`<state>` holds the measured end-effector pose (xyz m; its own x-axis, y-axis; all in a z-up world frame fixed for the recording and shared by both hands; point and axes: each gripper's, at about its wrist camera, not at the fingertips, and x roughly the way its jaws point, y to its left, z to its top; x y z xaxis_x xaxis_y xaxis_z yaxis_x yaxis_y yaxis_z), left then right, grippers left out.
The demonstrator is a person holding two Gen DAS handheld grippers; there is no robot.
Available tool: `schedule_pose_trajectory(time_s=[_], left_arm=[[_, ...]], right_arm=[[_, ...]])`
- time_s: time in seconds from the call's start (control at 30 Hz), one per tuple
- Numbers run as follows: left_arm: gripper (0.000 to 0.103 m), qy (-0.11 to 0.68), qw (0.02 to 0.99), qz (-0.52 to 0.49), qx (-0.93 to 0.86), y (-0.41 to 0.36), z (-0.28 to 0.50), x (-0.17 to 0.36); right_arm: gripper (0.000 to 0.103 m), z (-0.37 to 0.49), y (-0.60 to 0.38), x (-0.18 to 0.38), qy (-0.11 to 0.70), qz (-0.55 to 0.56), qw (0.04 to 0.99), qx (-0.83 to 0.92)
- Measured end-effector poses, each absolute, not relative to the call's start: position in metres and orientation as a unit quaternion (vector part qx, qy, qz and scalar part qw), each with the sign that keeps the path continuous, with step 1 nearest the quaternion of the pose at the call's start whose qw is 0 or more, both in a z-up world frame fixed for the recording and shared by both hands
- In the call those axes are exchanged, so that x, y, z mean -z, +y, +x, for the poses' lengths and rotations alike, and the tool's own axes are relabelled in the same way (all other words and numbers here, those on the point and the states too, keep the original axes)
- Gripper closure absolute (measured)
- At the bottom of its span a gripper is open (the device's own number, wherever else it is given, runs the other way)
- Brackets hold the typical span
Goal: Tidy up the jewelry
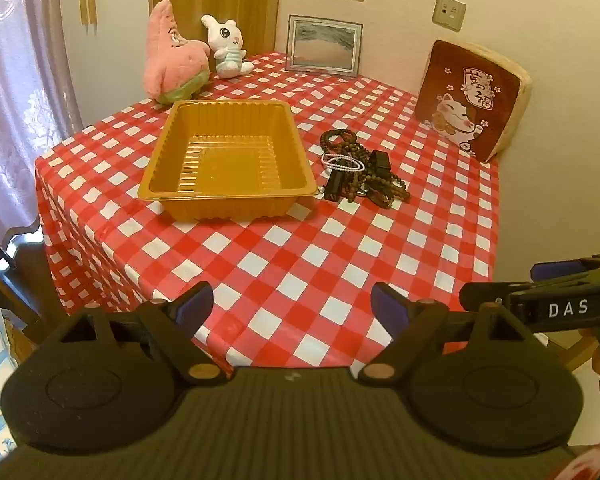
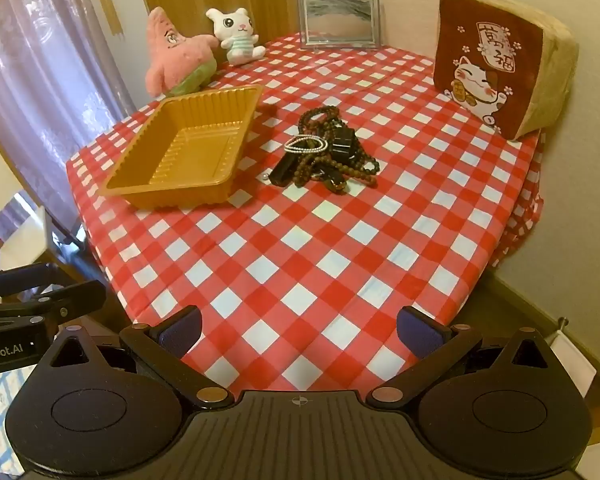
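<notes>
A pile of jewelry (image 1: 360, 170) lies on the red-and-white checked tablecloth: dark bead strings, a silver bead chain and black clasps. It also shows in the right wrist view (image 2: 326, 152). An empty orange plastic tray (image 1: 228, 160) stands just left of the pile, also seen in the right wrist view (image 2: 188, 152). My left gripper (image 1: 292, 312) is open and empty above the table's near edge. My right gripper (image 2: 299, 330) is open and empty, also at the near edge, to the right of the left one.
A pink star plush (image 1: 172, 56) and a white rabbit plush (image 1: 228, 46) sit at the back left. A picture frame (image 1: 323, 46) leans on the back wall. A brown cat cushion (image 1: 470, 100) stands at the back right. Table edges drop off left and right.
</notes>
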<state>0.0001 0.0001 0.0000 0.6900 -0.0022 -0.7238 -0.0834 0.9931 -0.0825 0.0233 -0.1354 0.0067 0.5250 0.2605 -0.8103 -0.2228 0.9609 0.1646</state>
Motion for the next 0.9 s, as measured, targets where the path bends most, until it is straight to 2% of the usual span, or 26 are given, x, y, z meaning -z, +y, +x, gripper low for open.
schedule_pose_trajectory(time_s=[0.9], left_arm=[[0.018,0.395,0.917,-0.057,-0.021,0.0002,0.0003,0.0]], right_arm=[[0.0,0.0281,-0.1347,-0.0065,0.47,0.019,0.872,-0.139]])
